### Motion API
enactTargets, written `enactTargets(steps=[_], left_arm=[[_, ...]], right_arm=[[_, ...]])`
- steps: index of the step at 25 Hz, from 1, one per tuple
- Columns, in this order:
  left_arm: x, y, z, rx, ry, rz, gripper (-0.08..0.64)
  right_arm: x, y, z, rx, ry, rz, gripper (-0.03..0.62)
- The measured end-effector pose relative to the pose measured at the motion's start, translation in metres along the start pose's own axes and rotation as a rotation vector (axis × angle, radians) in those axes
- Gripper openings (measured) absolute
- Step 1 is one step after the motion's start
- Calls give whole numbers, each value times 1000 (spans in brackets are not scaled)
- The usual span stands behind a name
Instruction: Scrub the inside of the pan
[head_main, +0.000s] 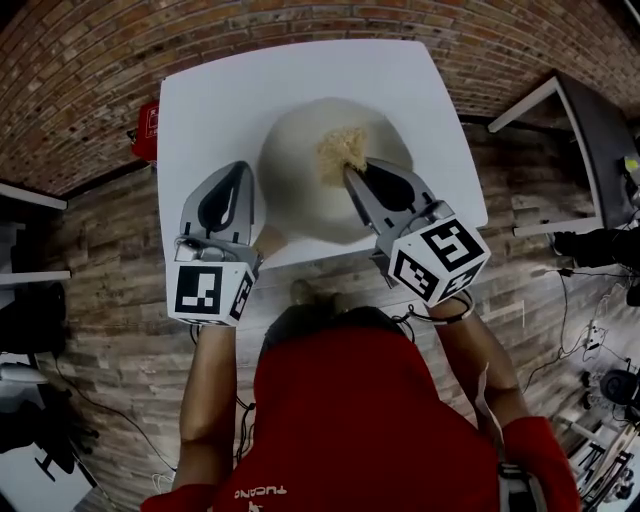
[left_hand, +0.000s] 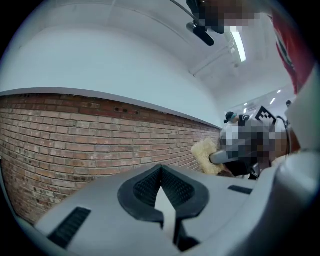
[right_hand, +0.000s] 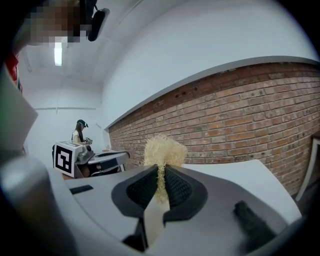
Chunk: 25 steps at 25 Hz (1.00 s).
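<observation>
A round cream pan (head_main: 300, 175) sits mid-table in the head view, with a short pale handle (head_main: 272, 238) pointing at the near edge. A tuft of straw-coloured scrubber (head_main: 341, 150) lies over the pan's middle. My right gripper (head_main: 350, 172) is shut on it, and the fibres stick up between the jaws (right_hand: 164, 150). My left gripper (head_main: 240, 168) hovers just left of the pan, above the table. Its jaws are shut with nothing between them (left_hand: 161, 171). The scrubber (left_hand: 206, 152) also shows off to the right in the left gripper view.
The white table (head_main: 200, 100) stands against a brick wall (head_main: 80, 60). A red object (head_main: 146, 130) hangs at the table's left edge. A dark desk (head_main: 600, 130) stands at right, and cables lie on the wooden floor (head_main: 110, 300). A person (right_hand: 79, 131) stands far off.
</observation>
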<state>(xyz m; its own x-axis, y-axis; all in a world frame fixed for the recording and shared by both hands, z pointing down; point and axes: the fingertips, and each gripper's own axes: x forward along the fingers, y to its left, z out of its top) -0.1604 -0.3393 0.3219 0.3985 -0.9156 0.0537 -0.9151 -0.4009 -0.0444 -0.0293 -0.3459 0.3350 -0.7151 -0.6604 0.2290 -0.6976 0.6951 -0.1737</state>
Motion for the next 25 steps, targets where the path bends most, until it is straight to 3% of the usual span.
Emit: enactTargets(steps=[8,18,25], left_arm=[[27,21,-31,-17,63,-26,12],[38,43,-64,-66,146,19,12],[50,49,-80,-84,178,17,12]], right_arm=[[48,-16,-15,18,107,-41,49],[118,-34,-76,152,454,-20,50],[147,-51,-115,152,607,-68,49]])
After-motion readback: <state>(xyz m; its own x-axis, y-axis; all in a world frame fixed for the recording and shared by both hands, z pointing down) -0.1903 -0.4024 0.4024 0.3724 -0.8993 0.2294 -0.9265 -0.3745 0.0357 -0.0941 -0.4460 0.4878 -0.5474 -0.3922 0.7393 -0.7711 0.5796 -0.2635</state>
